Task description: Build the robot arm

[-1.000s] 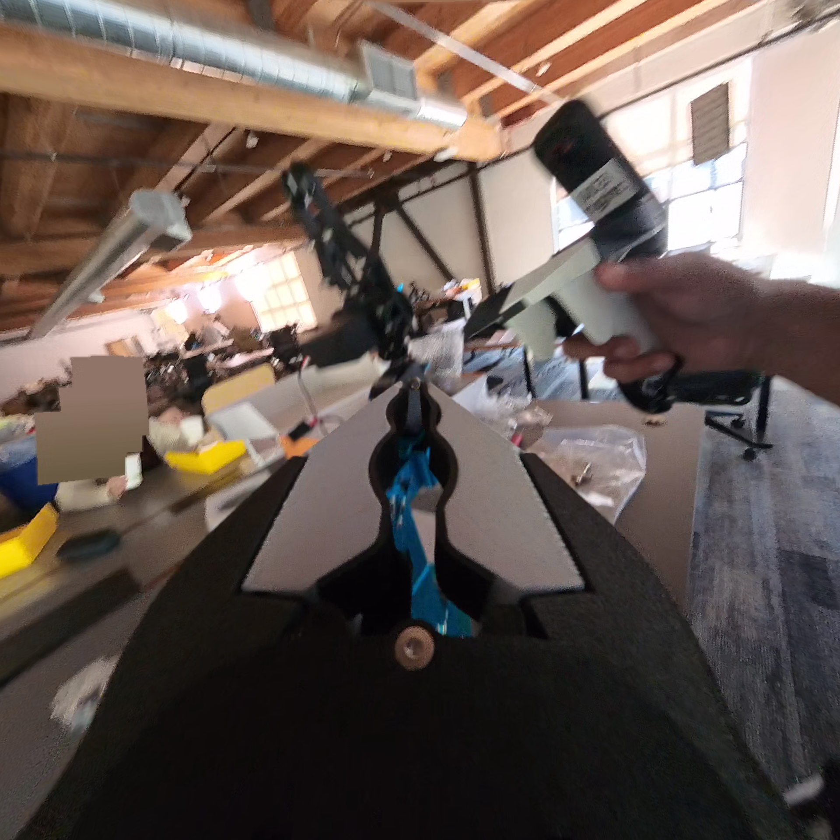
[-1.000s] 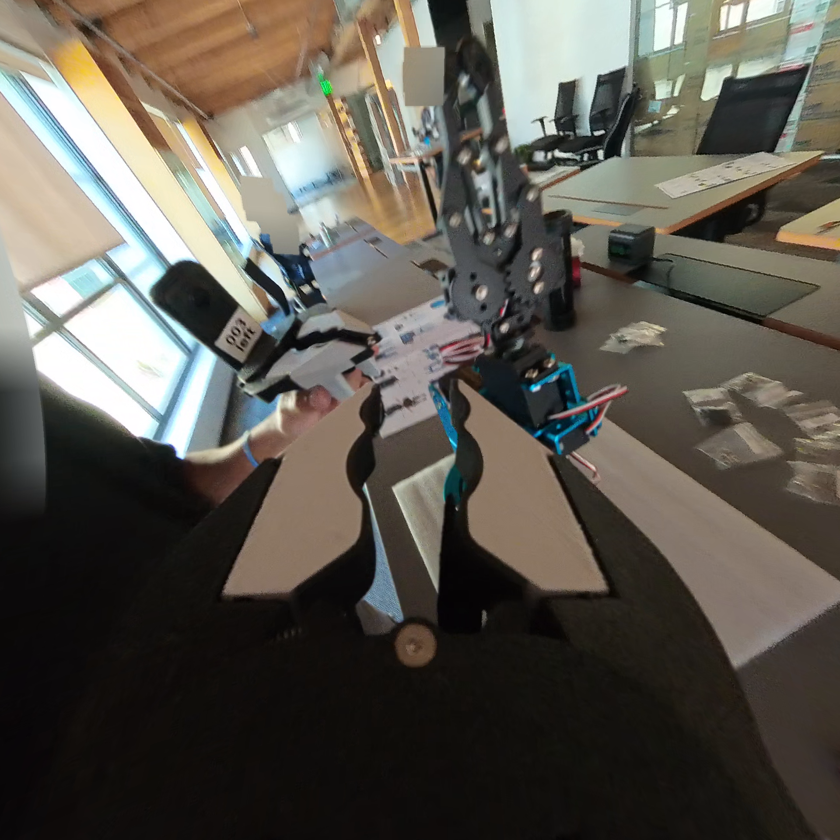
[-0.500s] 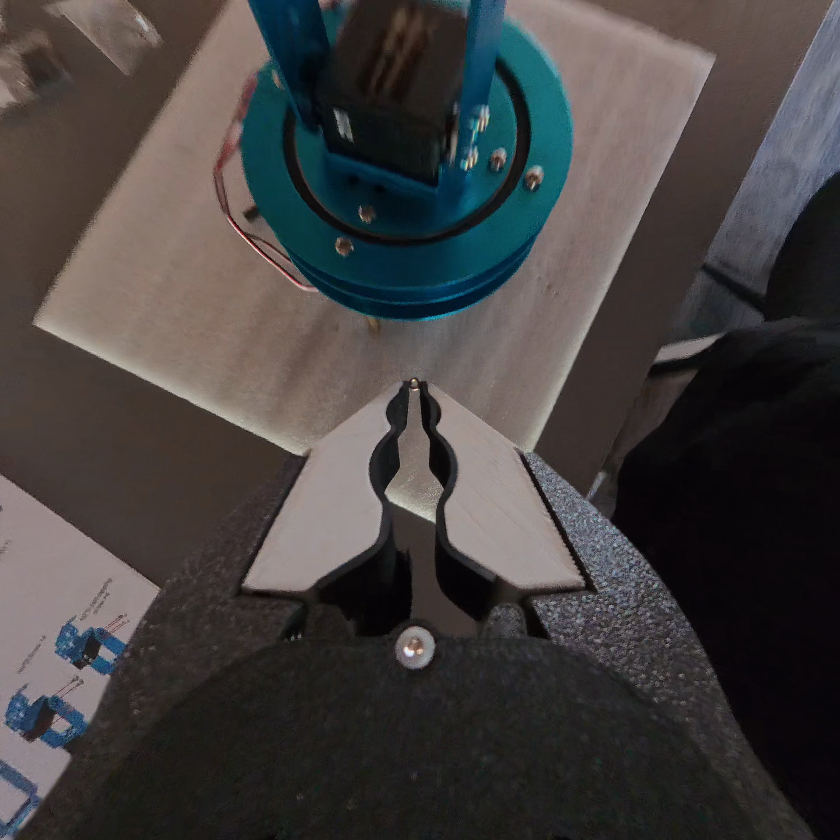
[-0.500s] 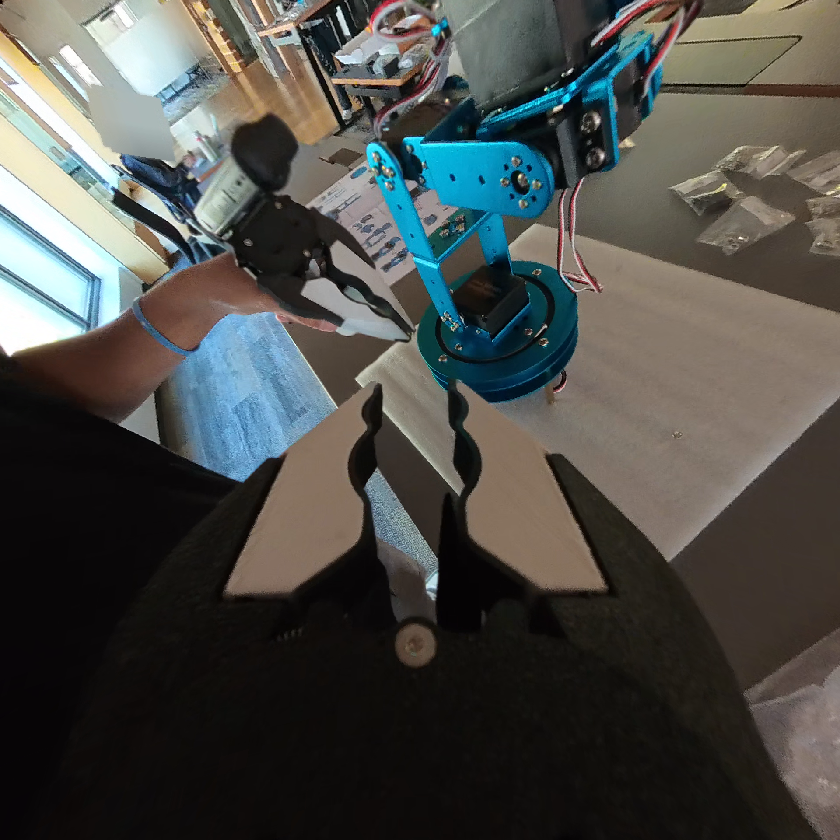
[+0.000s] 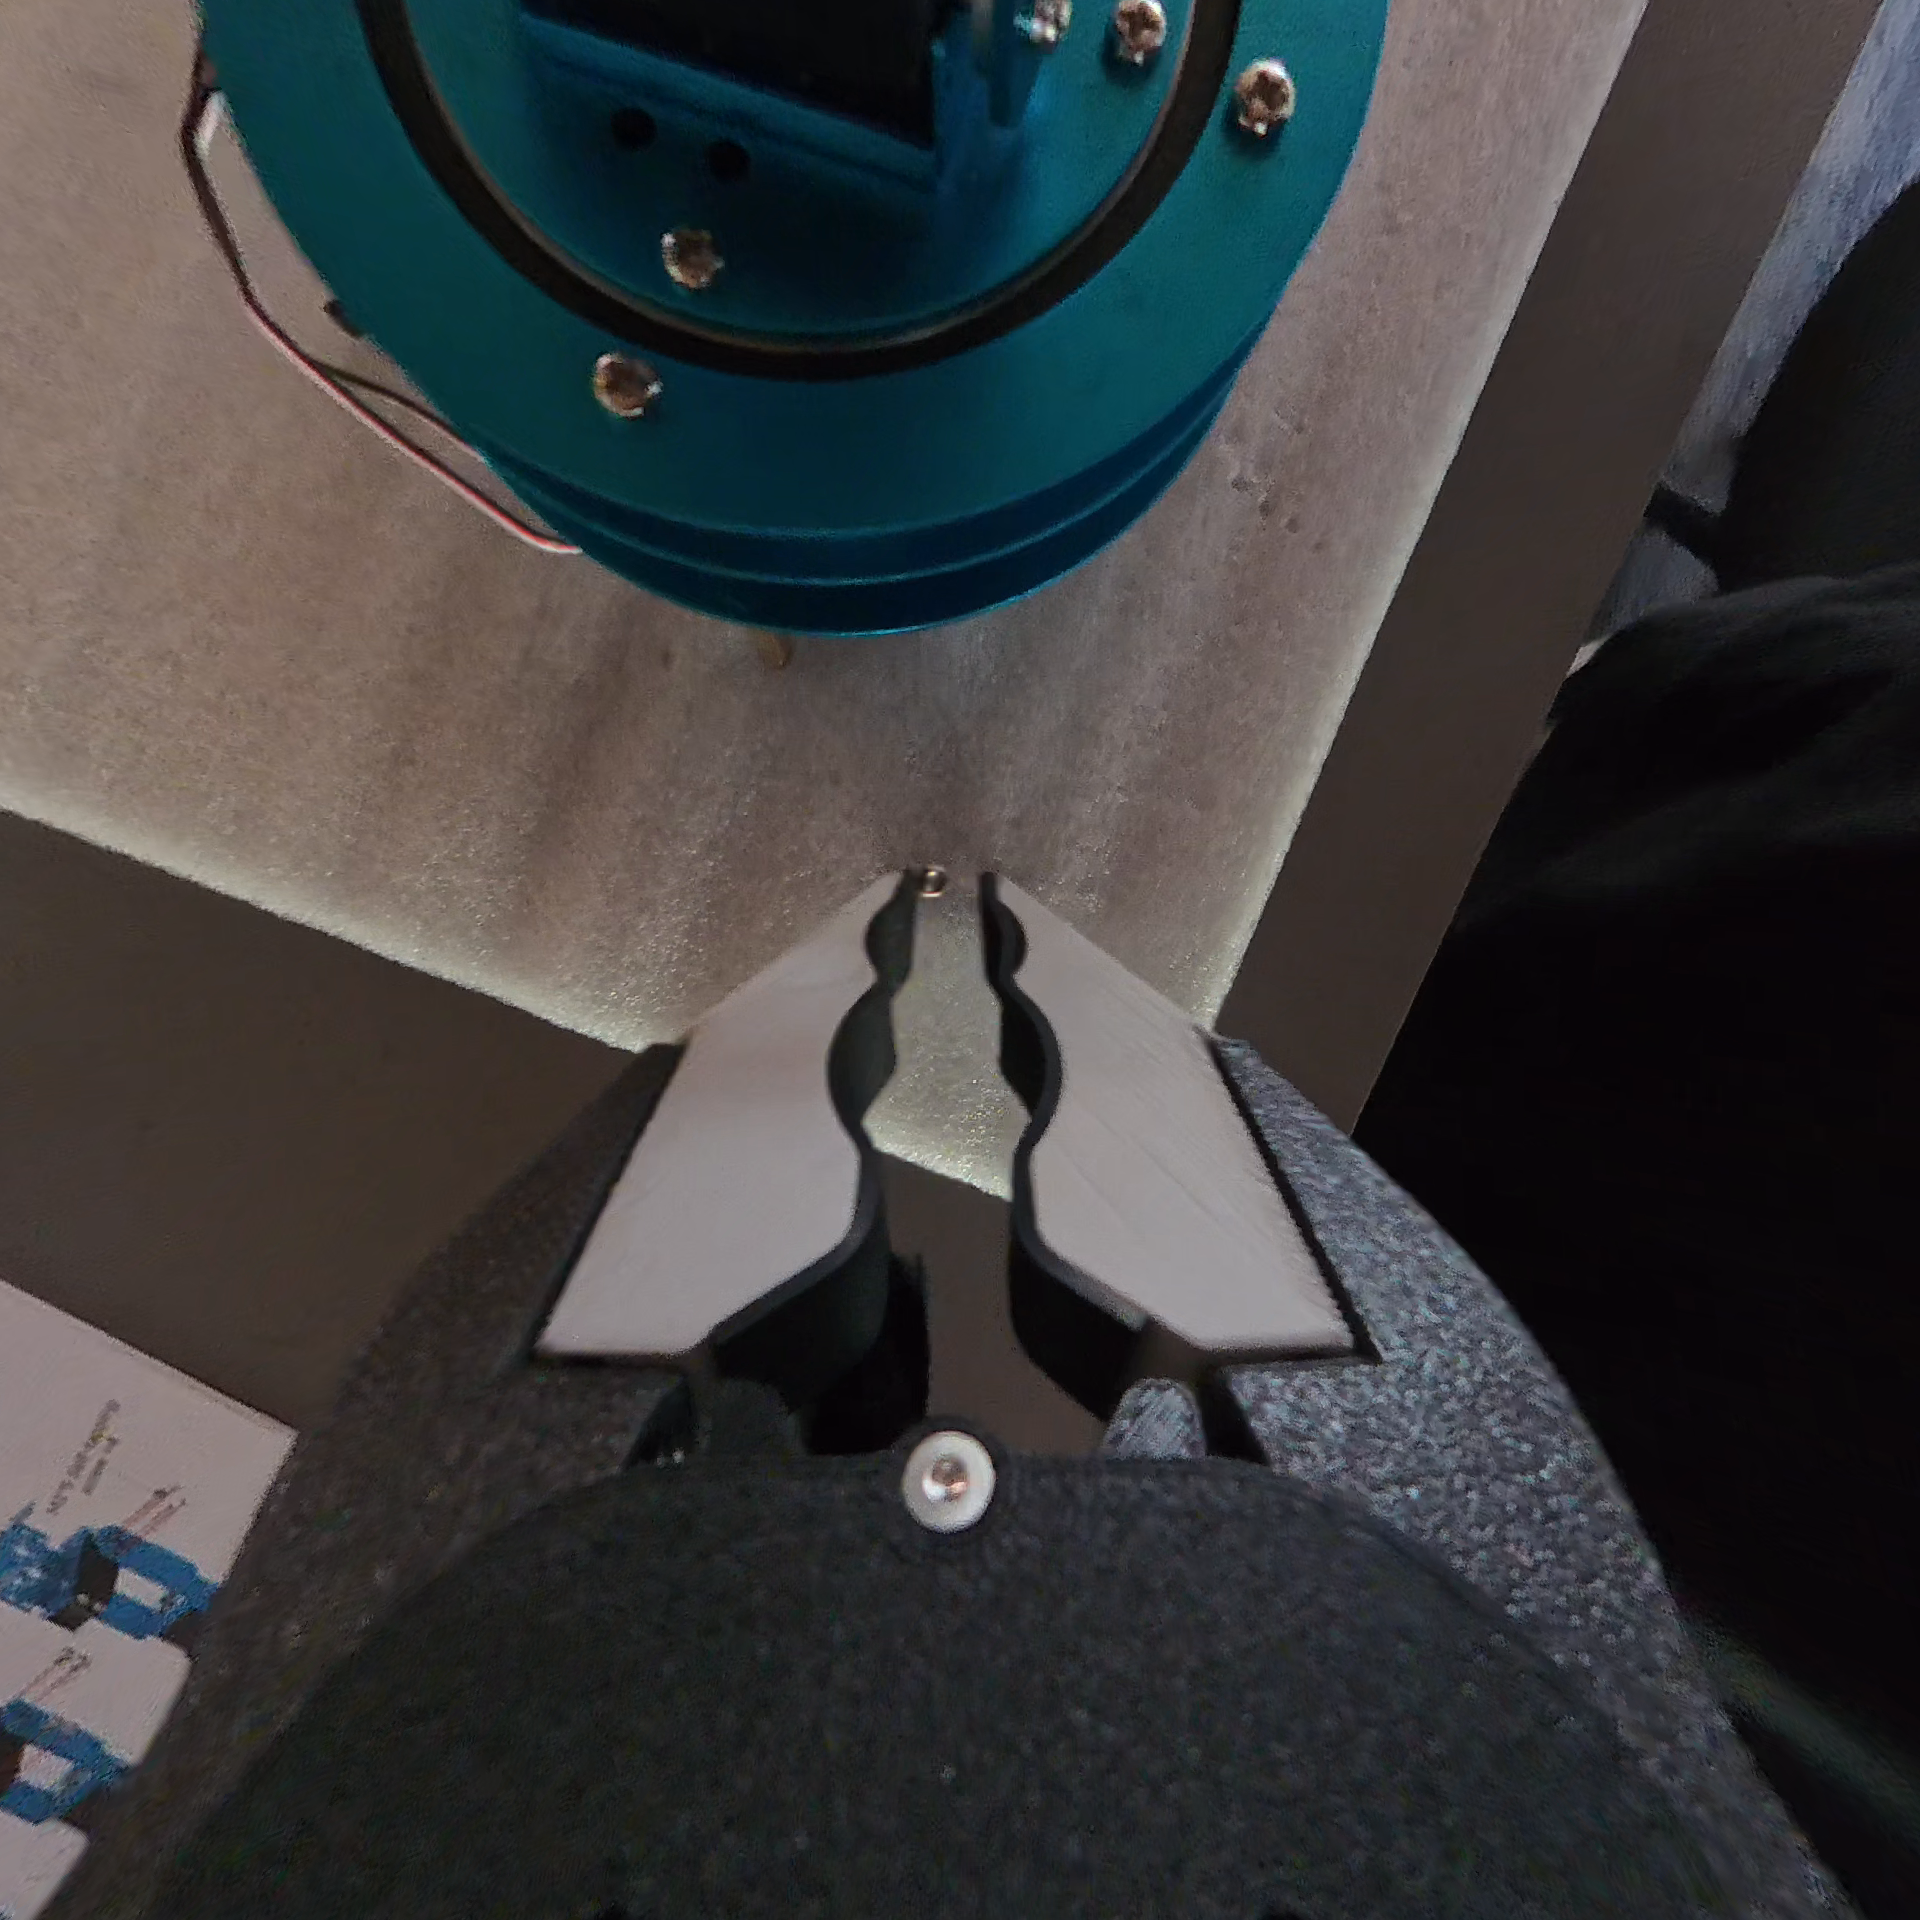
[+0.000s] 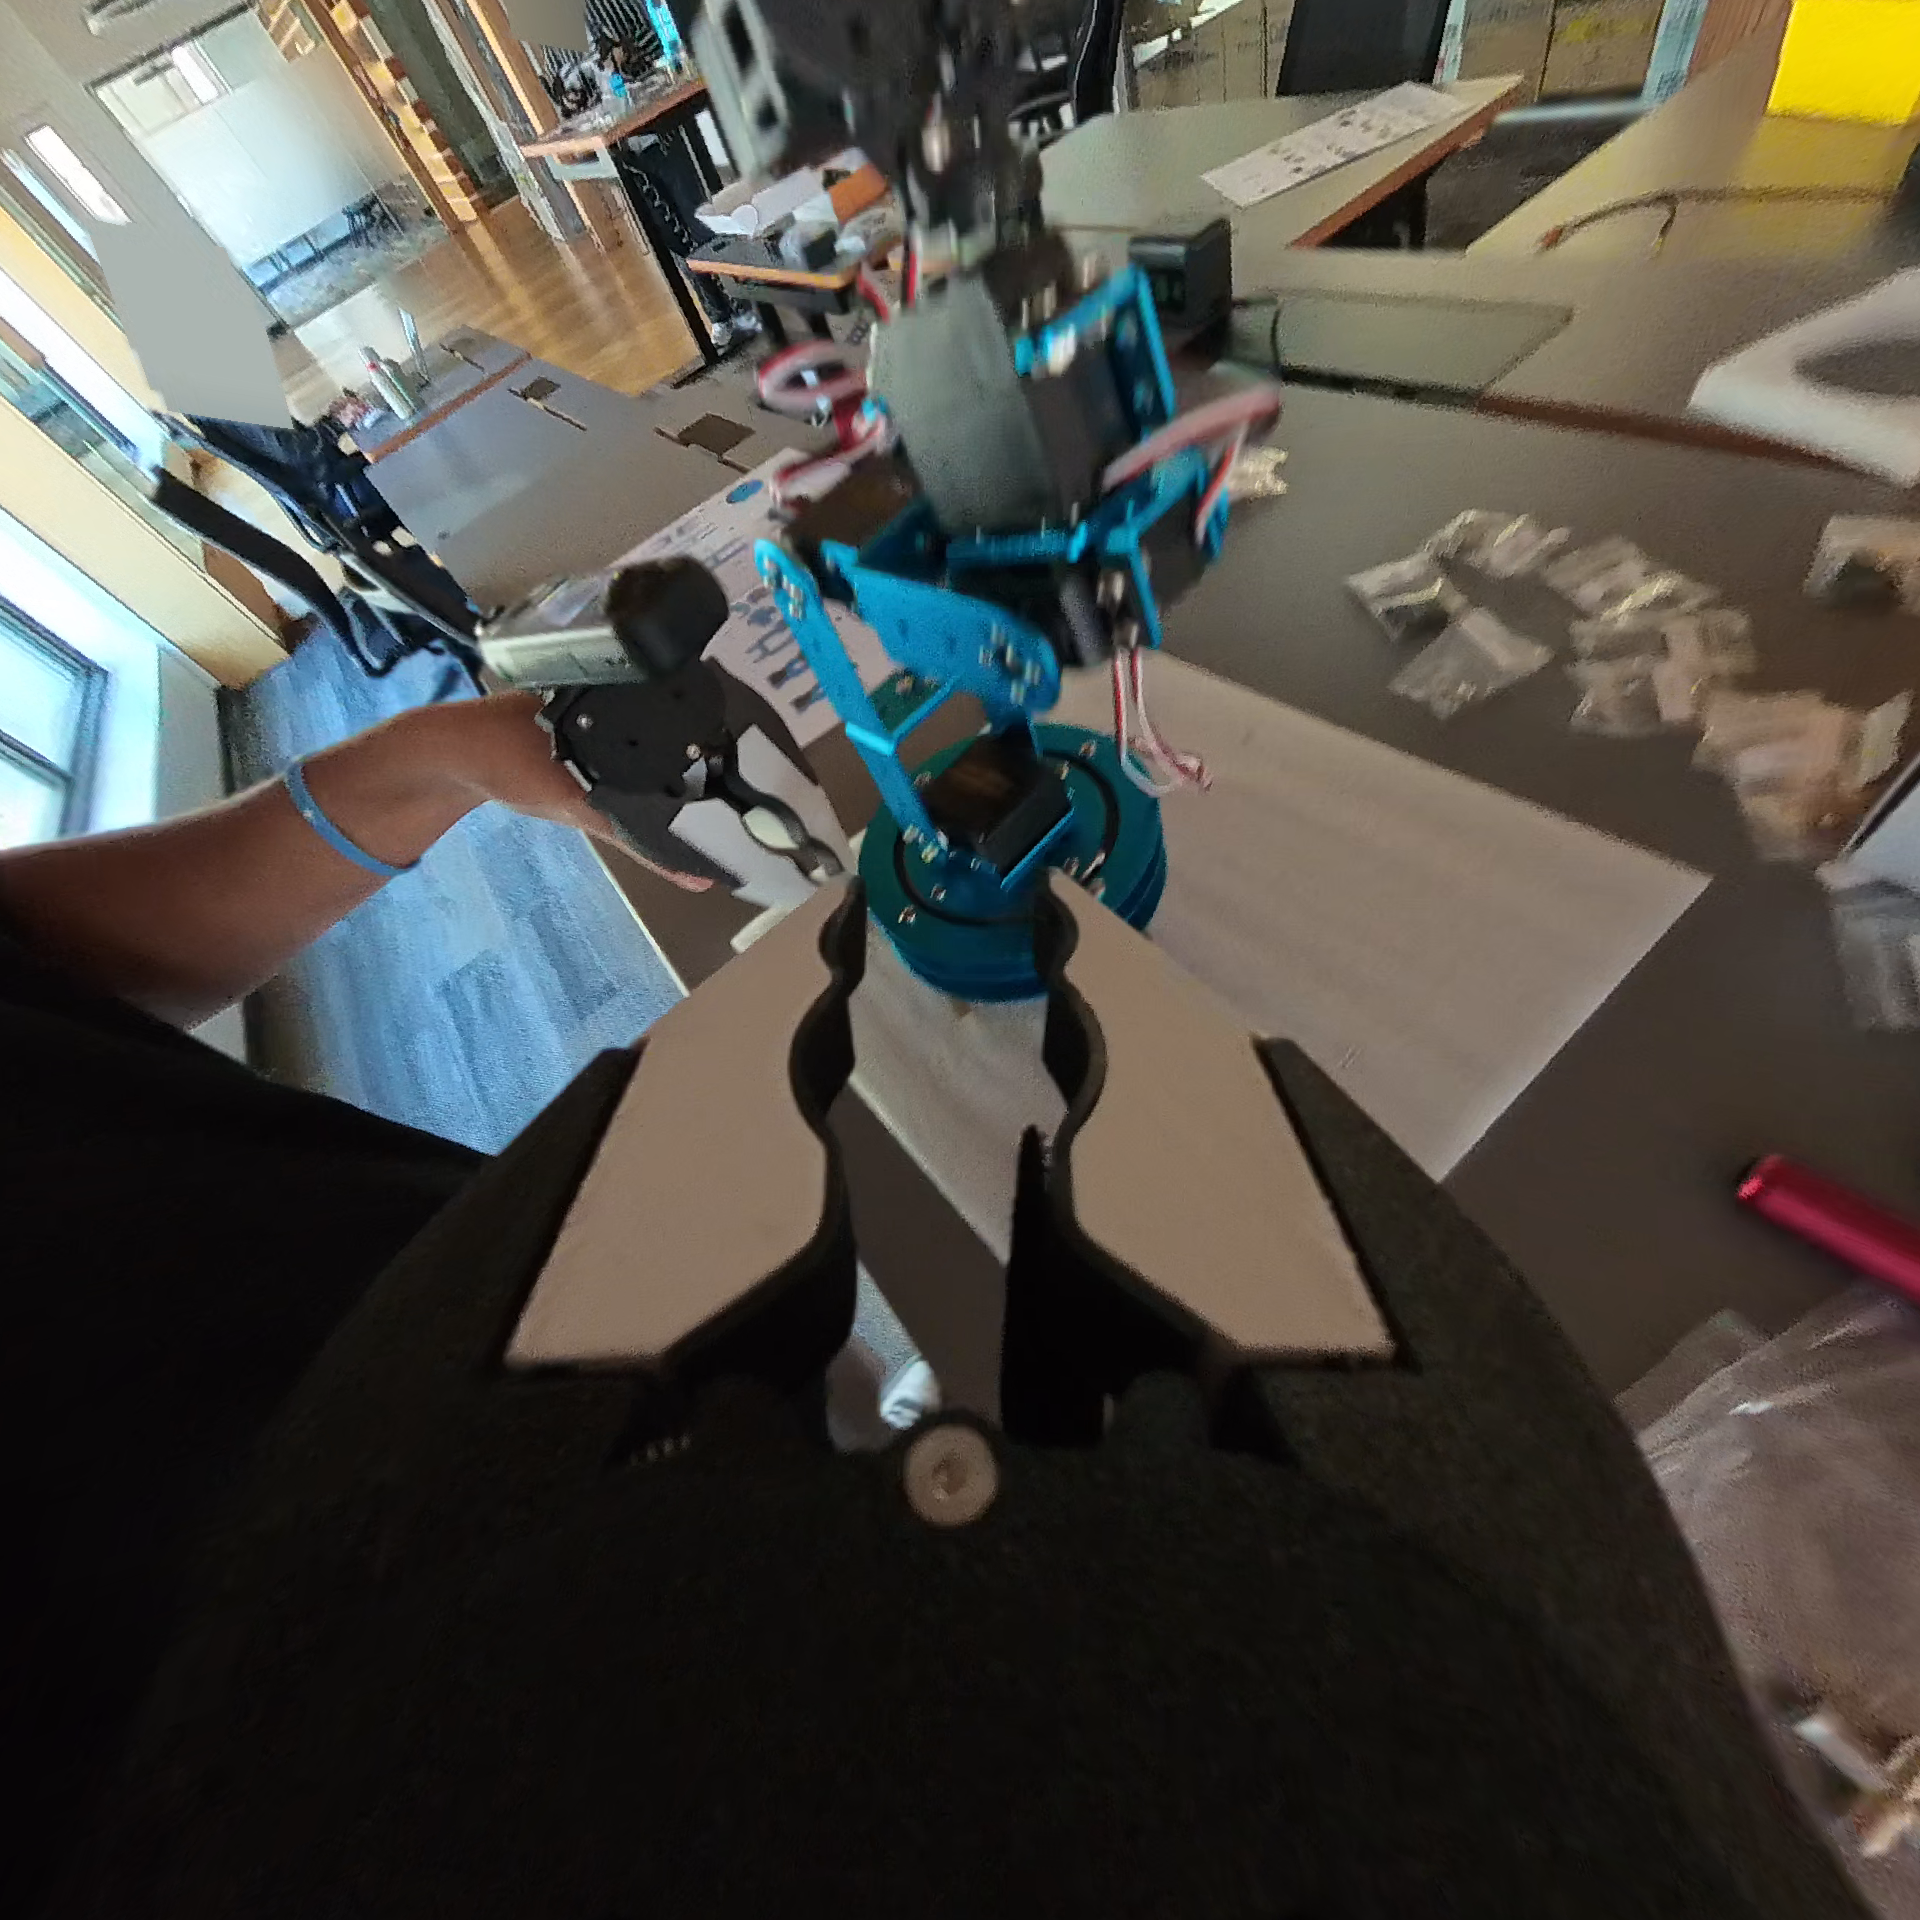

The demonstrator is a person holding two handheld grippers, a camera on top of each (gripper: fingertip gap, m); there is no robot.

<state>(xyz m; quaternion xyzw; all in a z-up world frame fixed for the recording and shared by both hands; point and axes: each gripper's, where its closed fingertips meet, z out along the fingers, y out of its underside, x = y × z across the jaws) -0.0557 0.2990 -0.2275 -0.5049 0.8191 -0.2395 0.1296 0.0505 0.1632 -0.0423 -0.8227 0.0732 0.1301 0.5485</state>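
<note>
A blue metal robot-arm kit stands on its round blue base on a white foam sheet. My left gripper points down at the foam just in front of the base, its jaws a little apart. A tiny metal screw lies on the foam at the left fingertip. In the right wrist view the left gripper shows in a hand, tips beside the base. My right gripper is open and empty, held short of the base.
Several small clear bags of parts lie on the dark table at the right. A red cylinder lies near the right edge. A printed sheet lies left of the foam. The table edge and blue carpet are at the left. Left tips to right tips: about 25 cm.
The left gripper swung from pointing up at the ceiling down to the foam, came closer to the blue base, and its jaws parted slightly. The right gripper's view drew back and tilted.
</note>
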